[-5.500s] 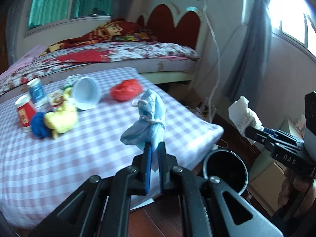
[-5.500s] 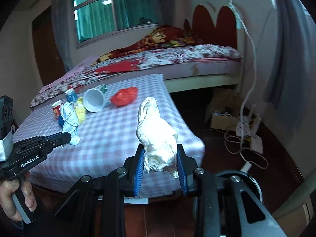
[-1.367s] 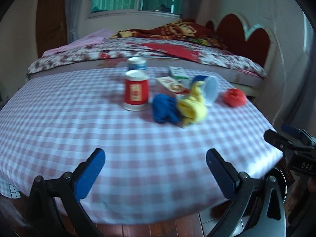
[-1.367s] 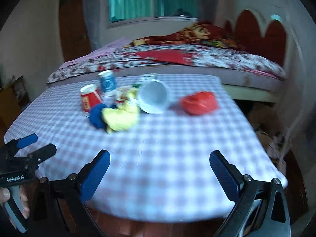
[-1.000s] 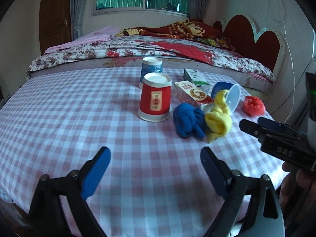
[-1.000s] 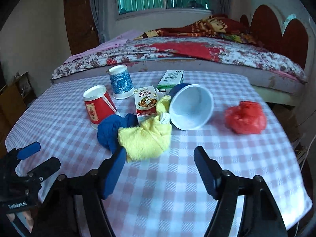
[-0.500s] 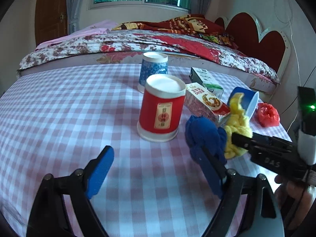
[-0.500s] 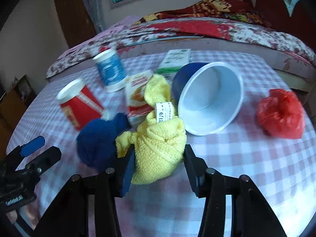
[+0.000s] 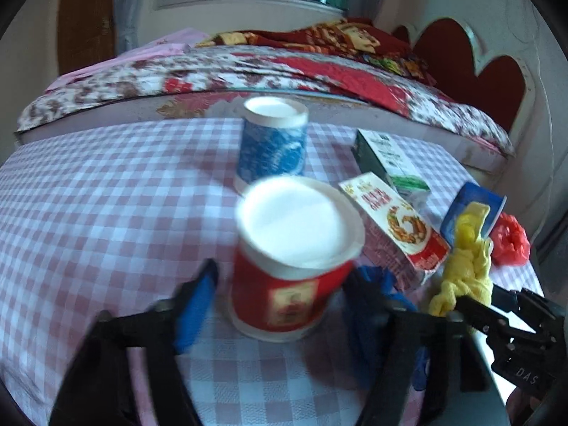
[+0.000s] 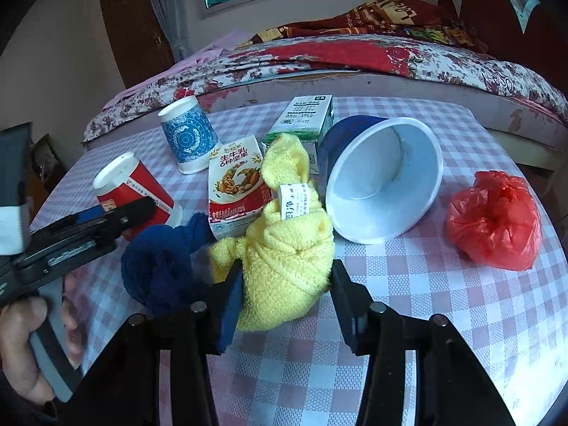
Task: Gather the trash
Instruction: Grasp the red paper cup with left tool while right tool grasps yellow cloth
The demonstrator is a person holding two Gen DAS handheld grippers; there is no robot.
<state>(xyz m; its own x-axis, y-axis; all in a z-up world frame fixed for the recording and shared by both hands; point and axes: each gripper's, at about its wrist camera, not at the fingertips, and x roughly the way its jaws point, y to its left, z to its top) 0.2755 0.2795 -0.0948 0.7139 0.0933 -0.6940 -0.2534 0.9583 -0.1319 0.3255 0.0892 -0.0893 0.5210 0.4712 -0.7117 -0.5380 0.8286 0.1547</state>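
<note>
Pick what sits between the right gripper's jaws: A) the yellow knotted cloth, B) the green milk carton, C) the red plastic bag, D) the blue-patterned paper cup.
A: the yellow knotted cloth fills the gap of the right gripper, one jaw on each side.
</note>
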